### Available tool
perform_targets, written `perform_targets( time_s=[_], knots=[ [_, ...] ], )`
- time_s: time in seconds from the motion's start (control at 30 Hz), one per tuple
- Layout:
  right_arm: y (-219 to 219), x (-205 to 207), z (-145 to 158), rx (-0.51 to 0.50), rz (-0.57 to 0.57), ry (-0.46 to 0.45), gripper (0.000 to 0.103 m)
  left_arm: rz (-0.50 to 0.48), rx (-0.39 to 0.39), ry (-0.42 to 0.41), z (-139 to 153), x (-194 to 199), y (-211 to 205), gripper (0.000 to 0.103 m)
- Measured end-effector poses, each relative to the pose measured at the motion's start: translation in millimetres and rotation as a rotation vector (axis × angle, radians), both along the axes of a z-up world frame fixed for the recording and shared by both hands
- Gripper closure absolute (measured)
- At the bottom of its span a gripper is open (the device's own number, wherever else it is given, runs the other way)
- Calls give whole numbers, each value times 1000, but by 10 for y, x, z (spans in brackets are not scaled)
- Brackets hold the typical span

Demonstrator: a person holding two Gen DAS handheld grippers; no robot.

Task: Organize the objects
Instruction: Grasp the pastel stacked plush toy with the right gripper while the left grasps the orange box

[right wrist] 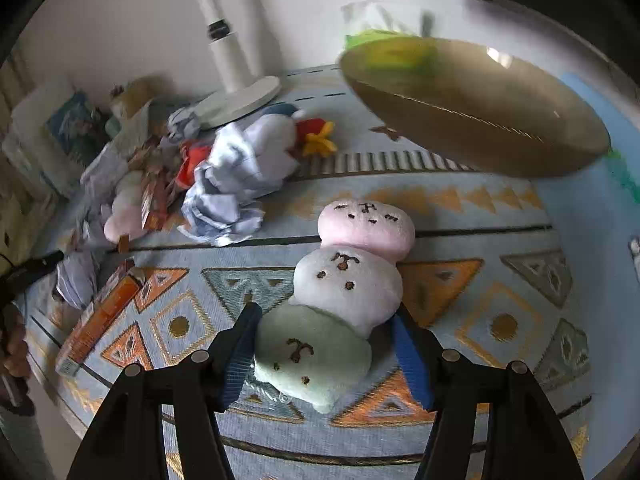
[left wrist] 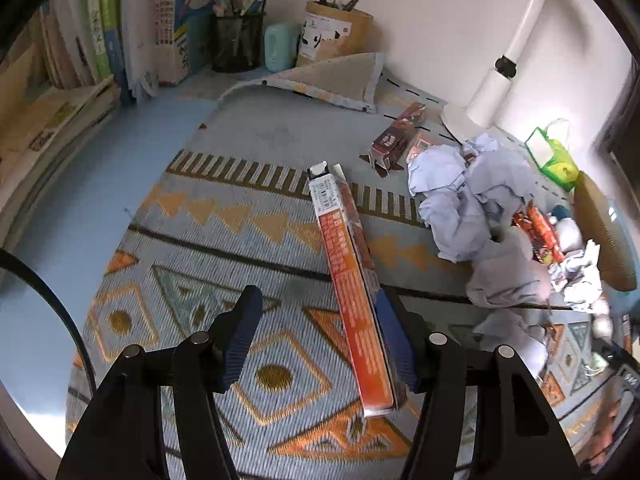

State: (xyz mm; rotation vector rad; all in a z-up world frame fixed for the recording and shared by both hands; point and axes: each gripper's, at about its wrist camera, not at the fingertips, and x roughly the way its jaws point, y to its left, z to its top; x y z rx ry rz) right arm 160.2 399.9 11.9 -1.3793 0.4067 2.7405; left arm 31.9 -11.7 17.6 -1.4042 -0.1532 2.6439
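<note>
In the left wrist view a long orange box (left wrist: 349, 280) lies on the patterned mat (left wrist: 200, 240), resting against the right finger. My left gripper (left wrist: 320, 320) is open around it, the left finger well apart from the box. In the right wrist view a plush of three stacked blobs, pink, white and green (right wrist: 344, 292), lies on the mat. My right gripper (right wrist: 328, 344) is open, its fingers on either side of the green end. The orange box also shows in the right wrist view (right wrist: 100, 316) at the left.
A pile of crumpled blue-white paper (left wrist: 472, 200), snack wrappers and a brown box (left wrist: 396, 136) sits right of the mat. A white lamp base (left wrist: 468, 116), books (left wrist: 100, 40) and pen cups (left wrist: 236, 44) line the back. A brown bowl (right wrist: 476, 112) stands at right.
</note>
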Motion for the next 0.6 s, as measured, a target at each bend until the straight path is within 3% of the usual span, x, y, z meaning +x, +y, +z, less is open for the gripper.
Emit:
perform_targets(
  time_s=[0.03,0.13,0.23,0.27,0.3,0.37,0.5,0.6],
  knots=[
    [33,129,154,-14,-10,-14,37,-13,7,-5,-9,-33,24,46],
    [28,132,199,-66,6,-5,28,-35,10,-24,-81,-138,171,46],
    [-40,123,271,-63,22,6,28,-13,-84,9,-102,-169,315,46],
    [-57,57,268,-19,35,14,28,-6,-95,15,-103,-167,331,55],
    [-71,28,275,-15,33,12,28,-7,-101,22,-101,-156,344,72],
    [-64,-25,290,16,36,-25,28,-20,-107,32,-94,-132,324,87],
    [-119,-121,197,80,2,-69,28,-42,-55,26,-81,-87,194,89],
    [-215,-131,157,139,-17,-76,40,-51,2,13,-43,-50,111,89]
  ],
)
